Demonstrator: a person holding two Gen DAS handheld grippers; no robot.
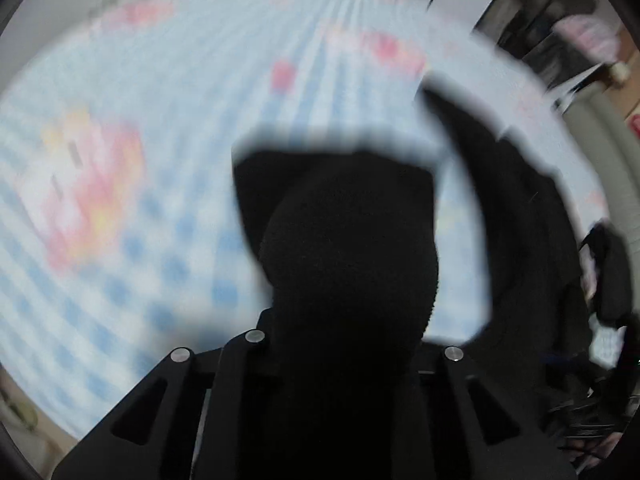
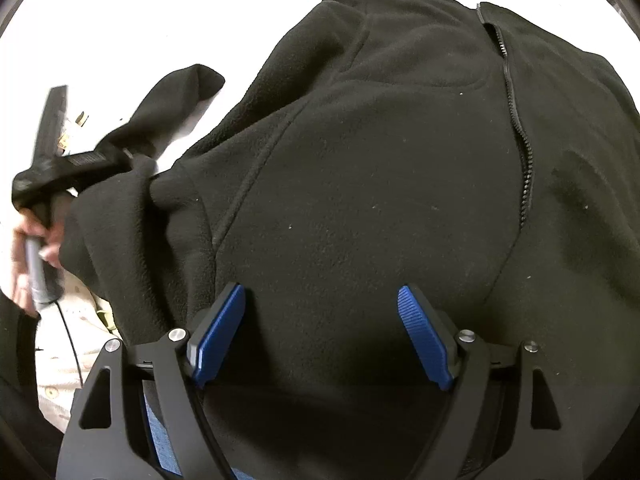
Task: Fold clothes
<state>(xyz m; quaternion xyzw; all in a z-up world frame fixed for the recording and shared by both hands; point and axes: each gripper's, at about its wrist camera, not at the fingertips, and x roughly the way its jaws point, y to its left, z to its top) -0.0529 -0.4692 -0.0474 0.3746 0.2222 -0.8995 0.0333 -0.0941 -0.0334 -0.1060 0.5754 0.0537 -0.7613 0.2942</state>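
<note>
A black fleece jacket (image 2: 380, 168) lay spread over a white surface (image 2: 120, 32), filling most of the right wrist view, with its zipper (image 2: 520, 128) running down the right side of the fabric. The right gripper (image 2: 322, 332) hovered low over the lower part of the jacket, its blue ribbed fingers (image 2: 222, 332) standing well apart with nothing between them; whether they touched the fleece could not be told. At the left edge of the same view, the left gripper (image 2: 128, 156) was clamped on a bunched fold of the jacket's sleeve (image 2: 176, 96), the cuff end trailing up and away over the white surface. A person's hand (image 2: 28, 248) gripped the grey handle below that gripper, and a thin black cable (image 2: 70, 340) hung from it. In the left wrist view the picture was blurred: a lump of the black fleece (image 1: 348, 248) covered the fingers from sight, so they could not be seen directly there. Behind it spread a blue-and-white checked cloth (image 1: 160, 240) with pink and yellow patches, its detail too smeared to make out.
</note>
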